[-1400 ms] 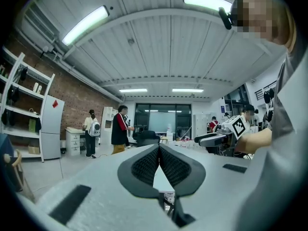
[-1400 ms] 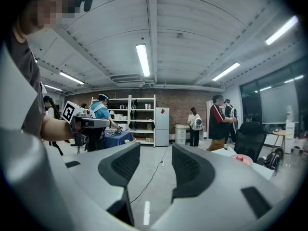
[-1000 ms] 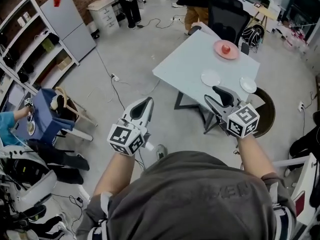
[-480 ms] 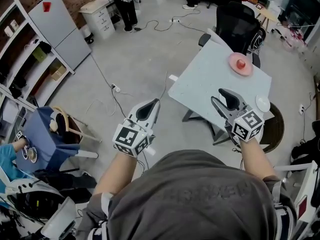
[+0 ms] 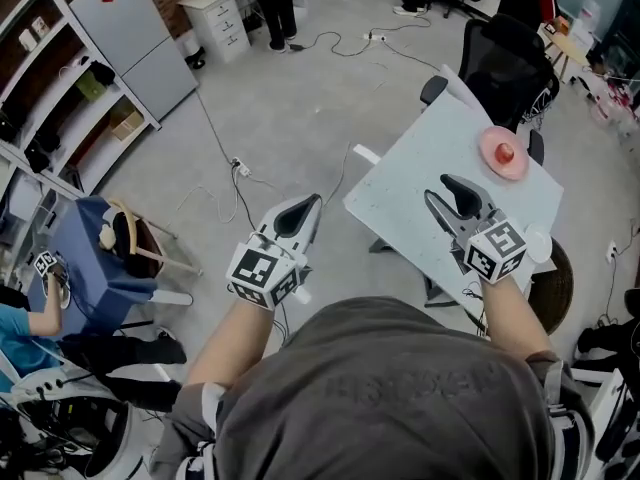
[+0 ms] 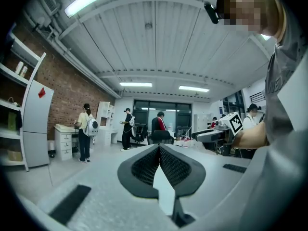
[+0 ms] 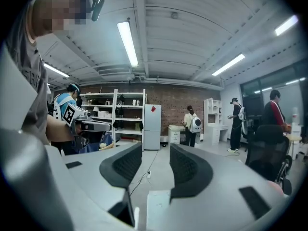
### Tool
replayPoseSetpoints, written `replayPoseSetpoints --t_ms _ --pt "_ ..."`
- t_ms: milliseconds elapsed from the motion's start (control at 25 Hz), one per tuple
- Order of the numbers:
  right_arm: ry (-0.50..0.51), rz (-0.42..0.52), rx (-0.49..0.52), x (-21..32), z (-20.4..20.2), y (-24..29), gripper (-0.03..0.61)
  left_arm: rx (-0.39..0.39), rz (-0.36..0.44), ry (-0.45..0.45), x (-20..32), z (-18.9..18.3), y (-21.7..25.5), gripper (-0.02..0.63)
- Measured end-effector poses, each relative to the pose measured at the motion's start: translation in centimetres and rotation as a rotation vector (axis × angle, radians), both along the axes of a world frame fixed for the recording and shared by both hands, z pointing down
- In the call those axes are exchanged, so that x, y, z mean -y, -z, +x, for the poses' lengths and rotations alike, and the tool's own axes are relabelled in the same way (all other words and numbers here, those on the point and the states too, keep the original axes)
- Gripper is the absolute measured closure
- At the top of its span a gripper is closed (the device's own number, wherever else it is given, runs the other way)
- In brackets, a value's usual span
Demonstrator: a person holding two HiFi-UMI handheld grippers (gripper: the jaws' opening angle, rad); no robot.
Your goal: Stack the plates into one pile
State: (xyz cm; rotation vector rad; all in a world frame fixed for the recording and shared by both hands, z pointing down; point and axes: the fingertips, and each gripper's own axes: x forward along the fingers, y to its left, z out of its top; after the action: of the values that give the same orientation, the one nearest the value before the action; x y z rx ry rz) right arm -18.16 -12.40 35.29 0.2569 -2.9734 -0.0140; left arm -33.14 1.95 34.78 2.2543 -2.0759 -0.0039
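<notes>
Risk one: the pink plate (image 5: 489, 160) carries a small red object (image 5: 505, 152). A plate set on top of it would probably rock or slide off.
Risk two: a white plate (image 5: 541, 246) peeks out beside the right gripper's marker cube, near the table (image 5: 400, 193) edge. A careless nudge could push it over.
Left gripper (image 5: 314, 201): jaws pressed together and empty, held level above the floor, left of the table.
Right gripper (image 5: 436, 187): above the table, aimed towards the pink plate. Its jaws stand apart, having just narrowed slightly, with nothing between them.
Arms: both forearms reach forward from the body.
Plates: well apart, not yet stacked.
</notes>
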Motion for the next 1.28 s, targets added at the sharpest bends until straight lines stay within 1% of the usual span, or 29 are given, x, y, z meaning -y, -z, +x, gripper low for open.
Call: replayPoseSetpoints --t_ms 80,200,280,360,520,640,720,840,960,1120,1280 --pt "0.036 0.009 -0.006 2.0 -0.4 -0.5 0.407 0.005 0.003 0.043 1.5 0.2 -0.2 0.607" --pt "0.092 0.012 -0.019 4.3 -0.8 -1.1 0.407 -0.010 0.001 0.112 2.9 0.6 -0.7 0.607" --pt "0.117 0.029 -0.017 5.9 -1.1 -0.8 0.407 -0.017 0.003 0.142 4.2 0.6 -0.8 0.607" --pt "0.120 0.031 -0.021 7.3 -1.4 -0.9 0.408 -0.030 0.003 0.153 5.4 0.6 -0.9 0.607" --pt "0.060 0.010 -0.025 9.2 -1.1 -1.5 0.407 -0.011 -0.024 0.107 7.1 0.2 -1.4 0.607" --pt "-0.036 -0.005 -0.011 11.1 0.0 -1.2 0.407 -0.002 -0.042 0.036 8.7 -0.1 -1.4 0.607" --pt "-0.120 -0.015 -0.013 12.6 1.8 -1.2 0.408 0.010 -0.051 -0.031 10.2 0.4 -1.4 0.607" --pt "-0.257 -0.041 -0.035 15.6 6.3 -2.1 0.407 0.031 -0.062 -0.139 13.5 2.7 -1.7 0.607" --pt "-0.397 -0.064 -0.067 18.9 12.7 -4.0 0.407 0.041 -0.077 -0.241 17.6 6.8 -2.6 0.607" --pt "-0.560 -0.084 -0.106 22.6 23.0 -6.4 0.407 0.049 -0.087 -0.378 22.8 14.5 -3.8 0.607" --pt "-0.702 -0.144 -0.139 26.0 33.7 -9.9 0.407 0.060 -0.109 -0.489 27.6 22.9 -5.7 0.607"
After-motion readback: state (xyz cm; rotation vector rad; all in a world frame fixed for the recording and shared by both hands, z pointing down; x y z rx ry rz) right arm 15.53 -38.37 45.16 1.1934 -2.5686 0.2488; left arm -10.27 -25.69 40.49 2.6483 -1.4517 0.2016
